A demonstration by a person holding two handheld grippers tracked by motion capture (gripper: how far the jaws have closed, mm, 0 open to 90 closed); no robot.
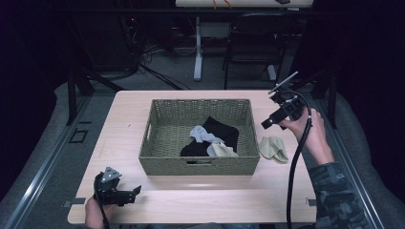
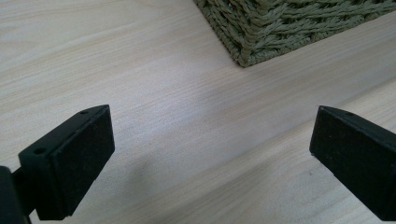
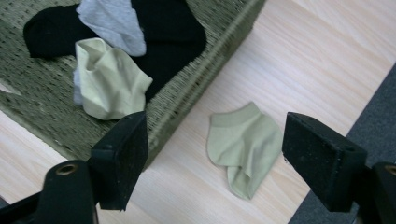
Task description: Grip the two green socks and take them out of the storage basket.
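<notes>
A woven basket (image 1: 198,164) stands mid-table and holds a black sock (image 1: 222,131), a grey sock (image 1: 203,134) and a pale green sock (image 1: 222,150). Another pale green sock (image 1: 273,149) lies crumpled on the table just right of the basket. My right gripper (image 1: 264,125) hangs in the air above that loose sock, open, with nothing between its fingers. In the right gripper view the loose sock (image 3: 243,144) lies below the wide-apart jaws of the right gripper (image 3: 217,140), beside the basket (image 3: 196,74). My left gripper (image 1: 136,191) rests open and empty near the table's front left.
The left gripper view shows bare wooden table (image 2: 187,93) under the left gripper (image 2: 210,158) and the basket's near corner (image 2: 280,28). A dark chair (image 1: 253,43) and a desk leg (image 1: 197,47) stand beyond the table's far edge. Grey floor runs along the table's right side (image 3: 373,121).
</notes>
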